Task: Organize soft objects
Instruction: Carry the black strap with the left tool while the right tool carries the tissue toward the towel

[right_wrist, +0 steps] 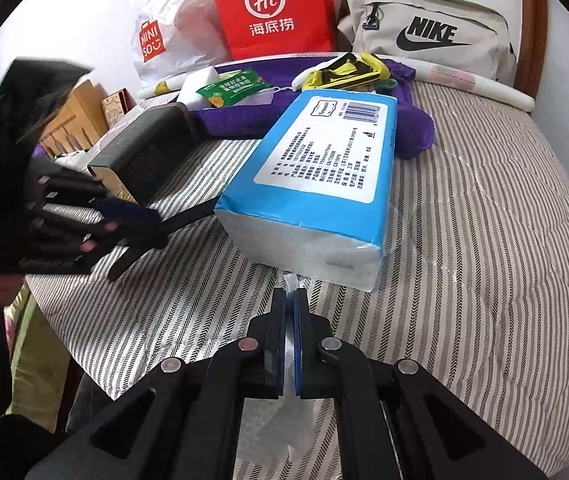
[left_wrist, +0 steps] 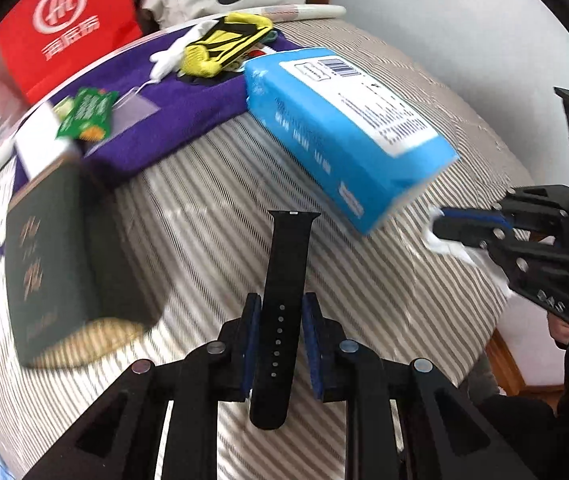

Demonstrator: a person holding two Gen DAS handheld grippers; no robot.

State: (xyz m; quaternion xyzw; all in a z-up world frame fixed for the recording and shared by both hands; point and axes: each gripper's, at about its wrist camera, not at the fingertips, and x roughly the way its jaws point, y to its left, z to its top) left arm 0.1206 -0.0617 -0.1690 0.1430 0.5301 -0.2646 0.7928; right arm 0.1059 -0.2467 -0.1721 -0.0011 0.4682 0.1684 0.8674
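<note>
Black silicone strap (left_wrist: 282,300), a watch band with a row of holes, sits lengthwise between the blue pads of the left tool (left_wrist: 277,344); the pads stand narrowly apart on either side of it and appear to press its edges, so I judge it held, above the striped bed (left_wrist: 384,288). The right tool (right_wrist: 289,344) is closed flat on a thin white plastic flap (right_wrist: 290,280) at the near end of the blue tissue pack (right_wrist: 324,168); the pack lies on the bed with that end pinned.

Recommended conduct of the step: carry the strap level and slowly, as a side-on grip on a limp band may let it swing or slip; keep it clear of the dark book (left_wrist: 56,256) and the pack; set it down near the purple towel (left_wrist: 172,120), where the yellow-black sock (left_wrist: 224,44) and green sachet (left_wrist: 86,114) already lie; keep the right tool's hold steady until the left is clear.

Not determinable: the strap's lower end passes behind the tool body; the left view is blurred at the book; the far edge of the bed beneath the red bag (right_wrist: 272,8) and beige pouch (right_wrist: 428,28) is hidden.
</note>
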